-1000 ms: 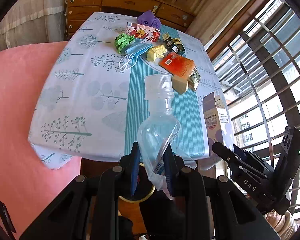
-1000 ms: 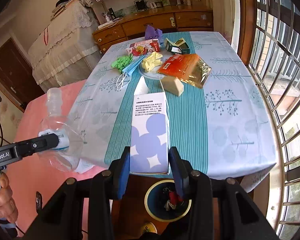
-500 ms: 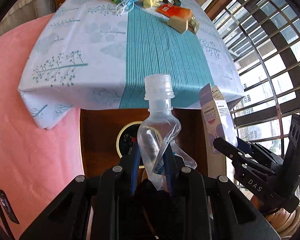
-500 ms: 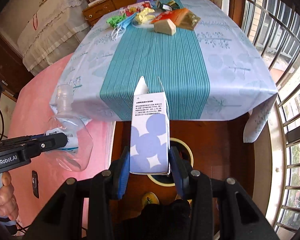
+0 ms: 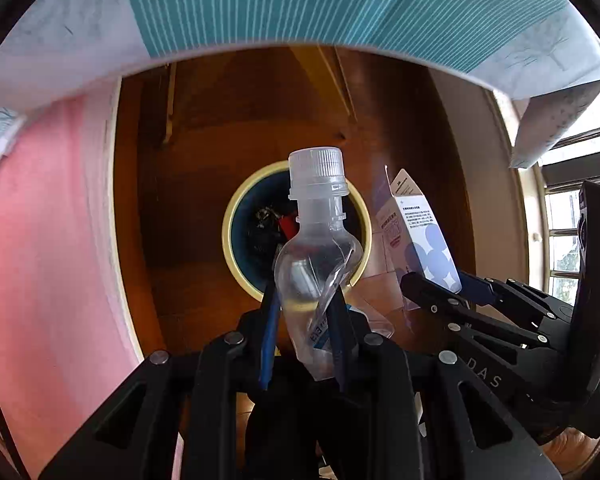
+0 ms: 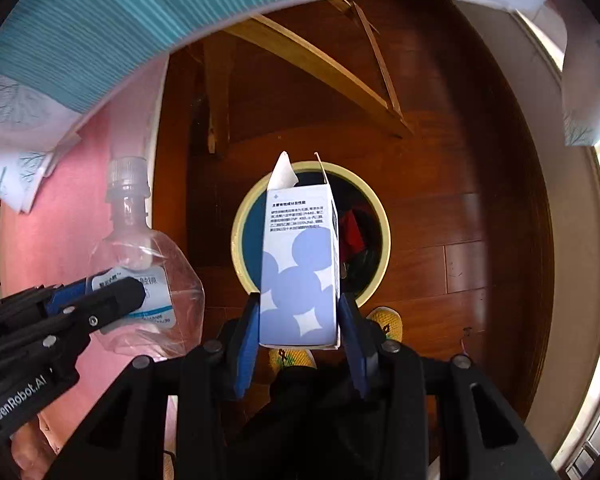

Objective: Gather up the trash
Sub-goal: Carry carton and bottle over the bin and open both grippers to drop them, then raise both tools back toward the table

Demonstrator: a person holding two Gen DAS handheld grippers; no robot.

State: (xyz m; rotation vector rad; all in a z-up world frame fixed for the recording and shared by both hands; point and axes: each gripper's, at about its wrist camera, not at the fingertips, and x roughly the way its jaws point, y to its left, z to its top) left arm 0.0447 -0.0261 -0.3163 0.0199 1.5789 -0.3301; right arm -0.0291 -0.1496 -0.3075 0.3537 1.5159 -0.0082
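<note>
Left tool (image 5: pixel 306 312) clamped on one crumpled clear plastic bottle (image 5: pixel 316 256) with a white ribbed cap, blue pads pressing its squashed lower body, cap pointing toward upper centre of the left wrist view. Right tool (image 6: pixel 298 332) clamped on one white cardboard carton (image 6: pixel 298 264) with lavender round blobs and a torn-open top, held by its lower end between the blue pads, open top toward frame centre.

Counts: two tools, one bottle, one carton, one bin, two shoes.

One round bin (image 6: pixel 380 216) with a pale yellow rim and dark blue inside stands on the brown wooden floor (image 6: pixel 460 200), frame centre in both views. Bottle overlaps the bin's right half in the left wrist view; carton covers the bin's left and middle in the right wrist view. Dark scraps and something red lie inside the bin.

In the left wrist view the right tool and carton sit at right, just beside the bottle. In the right wrist view the left tool comes in from lower left, bottle at left over a pink surface (image 6: pixel 60 208).

White-and-teal striped tablecloth (image 5: pixel 300 0) hangs across the top of both frames; table underside and wooden braces below it. Two yellow-green shoes (image 6: pixel 384 320) at lower centre of the right wrist view, partly hidden behind the tool.
</note>
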